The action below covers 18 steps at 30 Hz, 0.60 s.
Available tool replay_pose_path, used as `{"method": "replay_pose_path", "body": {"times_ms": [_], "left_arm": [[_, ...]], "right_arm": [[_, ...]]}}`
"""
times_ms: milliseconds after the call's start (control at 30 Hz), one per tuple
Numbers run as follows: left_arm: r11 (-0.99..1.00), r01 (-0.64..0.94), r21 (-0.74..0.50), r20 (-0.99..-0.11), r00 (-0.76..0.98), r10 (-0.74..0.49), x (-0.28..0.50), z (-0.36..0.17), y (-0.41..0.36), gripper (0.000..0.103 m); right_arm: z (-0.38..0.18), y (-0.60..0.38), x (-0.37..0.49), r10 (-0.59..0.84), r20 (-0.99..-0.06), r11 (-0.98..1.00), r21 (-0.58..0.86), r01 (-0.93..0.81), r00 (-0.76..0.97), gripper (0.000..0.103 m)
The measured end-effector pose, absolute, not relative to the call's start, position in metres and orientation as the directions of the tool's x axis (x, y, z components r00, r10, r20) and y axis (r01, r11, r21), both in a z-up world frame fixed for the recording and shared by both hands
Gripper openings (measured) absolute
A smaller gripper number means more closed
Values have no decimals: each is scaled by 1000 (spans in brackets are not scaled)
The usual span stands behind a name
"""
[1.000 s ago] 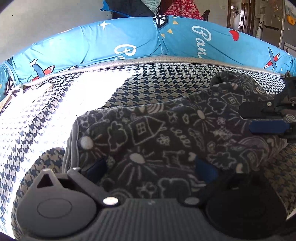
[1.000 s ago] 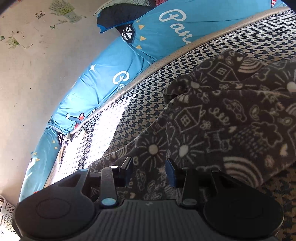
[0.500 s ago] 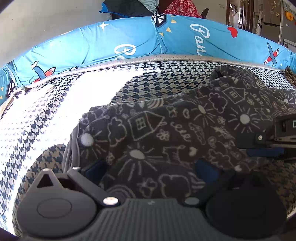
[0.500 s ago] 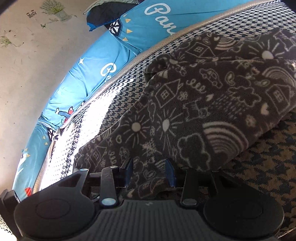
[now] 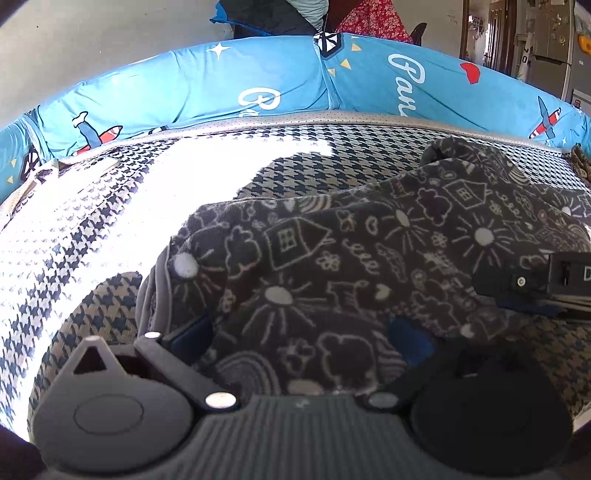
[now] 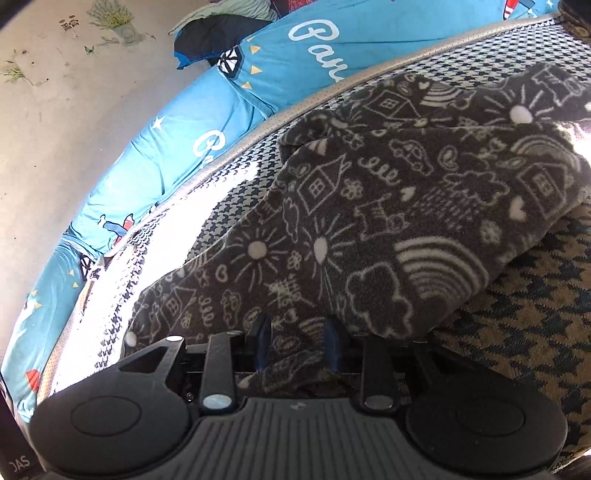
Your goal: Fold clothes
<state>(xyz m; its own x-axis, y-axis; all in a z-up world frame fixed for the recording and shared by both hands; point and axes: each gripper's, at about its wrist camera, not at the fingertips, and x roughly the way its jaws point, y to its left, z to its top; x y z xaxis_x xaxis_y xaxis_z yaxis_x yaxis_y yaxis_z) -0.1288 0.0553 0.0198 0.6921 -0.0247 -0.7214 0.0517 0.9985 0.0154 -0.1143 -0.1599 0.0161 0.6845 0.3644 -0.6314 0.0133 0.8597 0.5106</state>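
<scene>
A dark grey fleece garment (image 5: 354, 258) with white doodles of houses and suns lies folded over on the houndstooth bed cover (image 5: 92, 236). My left gripper (image 5: 301, 338) stands open and wide at the garment's near edge, with the fleece bulging between its blue pads (image 5: 192, 332). My right gripper (image 6: 297, 341) has a fold of the same garment (image 6: 406, 206) between its pads (image 6: 263, 338), and its jaws are closing on it. In the left wrist view the right gripper (image 5: 495, 295) reaches in from the right edge, low on the cloth.
A blue padded bolster (image 5: 280, 85) with planes and white lettering rims the bed's far side. Sunlight glares on the cover at the left. More clothes (image 5: 277, 18) are piled behind the bolster. A fridge (image 5: 550, 48) stands far right. Bare wall (image 6: 66, 110) lies left.
The right gripper has come down and its jaws have narrowed on the fold. The garment's raised right part has sunk flatter onto the bed. The left gripper has stayed put.
</scene>
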Motion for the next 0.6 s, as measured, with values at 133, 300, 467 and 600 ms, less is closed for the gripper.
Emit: {"method": "replay_pose_path", "body": {"times_ms": [133,300,467,600], "left_arm": [[999,44,14,-725,689,-20,-135,22,55,103],[999,43,20,-729,684,-15,-138,22,56,103],[999,44,23,-732,682,-13,-138,21,55,103],[998,45,33,-736,677,-7,-138,19,54,103]], "right_arm": [[24,-157,-126,359,-614,871,491,-16,703,33],[25,-154,-132,345,-616,884,466,-26,708,33],[17,-157,-133,344,-637,879,477,2,690,32],[15,-152,-132,326,-651,897,443,-6,685,32]]}}
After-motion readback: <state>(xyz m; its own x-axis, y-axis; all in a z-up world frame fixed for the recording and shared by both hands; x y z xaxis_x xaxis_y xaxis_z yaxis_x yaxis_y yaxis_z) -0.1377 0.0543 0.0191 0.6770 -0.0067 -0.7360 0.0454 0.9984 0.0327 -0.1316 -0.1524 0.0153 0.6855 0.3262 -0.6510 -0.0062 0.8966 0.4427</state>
